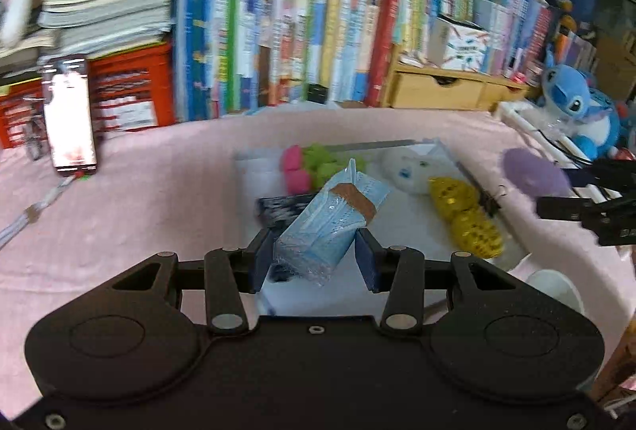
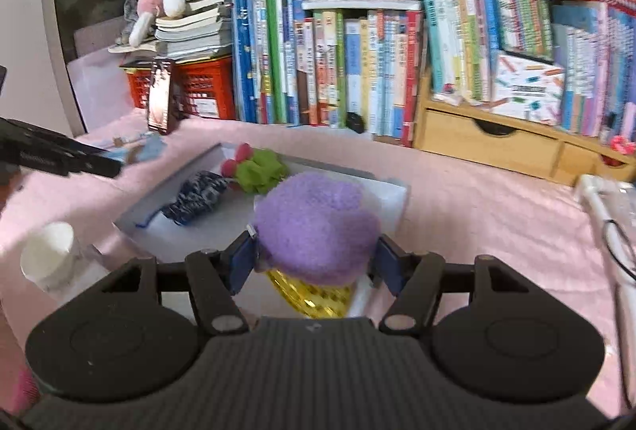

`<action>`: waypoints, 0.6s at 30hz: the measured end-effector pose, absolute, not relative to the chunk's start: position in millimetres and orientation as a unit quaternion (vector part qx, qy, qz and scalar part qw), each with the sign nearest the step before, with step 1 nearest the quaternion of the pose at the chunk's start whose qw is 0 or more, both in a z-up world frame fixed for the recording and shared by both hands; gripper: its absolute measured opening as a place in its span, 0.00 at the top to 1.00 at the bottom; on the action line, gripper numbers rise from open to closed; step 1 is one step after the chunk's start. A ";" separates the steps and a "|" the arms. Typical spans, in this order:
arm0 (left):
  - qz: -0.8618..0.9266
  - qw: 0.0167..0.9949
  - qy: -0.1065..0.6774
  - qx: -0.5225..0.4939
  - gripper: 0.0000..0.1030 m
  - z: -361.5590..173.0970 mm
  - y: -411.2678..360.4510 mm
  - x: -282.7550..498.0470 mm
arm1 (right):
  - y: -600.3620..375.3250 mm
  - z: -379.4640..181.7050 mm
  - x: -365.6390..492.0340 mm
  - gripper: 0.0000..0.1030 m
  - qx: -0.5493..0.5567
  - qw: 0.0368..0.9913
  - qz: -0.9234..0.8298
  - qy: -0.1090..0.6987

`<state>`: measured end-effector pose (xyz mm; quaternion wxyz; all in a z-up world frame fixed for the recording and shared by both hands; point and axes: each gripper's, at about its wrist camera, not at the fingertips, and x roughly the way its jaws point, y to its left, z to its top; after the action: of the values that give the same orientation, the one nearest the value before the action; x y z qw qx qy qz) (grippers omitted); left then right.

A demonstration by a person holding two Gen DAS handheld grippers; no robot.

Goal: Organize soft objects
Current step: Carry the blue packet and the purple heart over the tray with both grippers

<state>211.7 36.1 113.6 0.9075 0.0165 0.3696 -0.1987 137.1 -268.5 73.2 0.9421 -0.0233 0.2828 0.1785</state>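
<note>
Left wrist view first: my left gripper (image 1: 314, 257) is clamped on a blue plastic-wrapped pack (image 1: 332, 217) that looks like face masks, and it's hanging over the near edge of the white tray (image 1: 254, 167) on the pink cloth (image 1: 159, 191). In the tray I can see a pink-and-green plush (image 1: 314, 163), a white plush (image 1: 411, 169), a gold mesh thing (image 1: 465, 211) and a dark patterned pouch (image 1: 278, 207). The pack sits skewed between the pads and sticks out far past them, so I'd carry it slowly and keep it level or it'll swing and slip.

Right wrist view: my right gripper (image 2: 314, 263) is squeezing a fuzzy purple ball (image 2: 316, 231) held over the tray's near right side, gold mesh just under it. The ball bulges above the fingers, so the grip is low on it. I'd guess both are mid-carry to wherever they get sorted. My tip: don't squeeze harder, just keep the wrist steady, and watch the white cup (image 2: 49, 255) at near left and the other gripper's fingers close by.
</note>
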 end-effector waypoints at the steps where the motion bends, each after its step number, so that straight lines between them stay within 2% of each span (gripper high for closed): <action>1: -0.204 0.903 0.377 0.016 0.59 112.4 29.7 216.8 | -264.7 73.8 143.1 0.35 -0.024 0.940 0.184 0.286; 7: -0.220 0.877 0.427 0.010 0.59 98.0 2.8 247.0 | -244.3 71.3 176.5 0.35 -0.036 0.924 0.210 0.316; 18: -0.171 0.878 0.443 0.061 0.59 72.7 -16.0 287.7 | -216.6 47.5 221.7 0.35 -0.082 0.901 0.214 0.369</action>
<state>287.7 -16.0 72.7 0.8781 0.0613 0.4426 -0.1712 221.7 -216.6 47.5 0.9008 -0.0817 0.3690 0.2140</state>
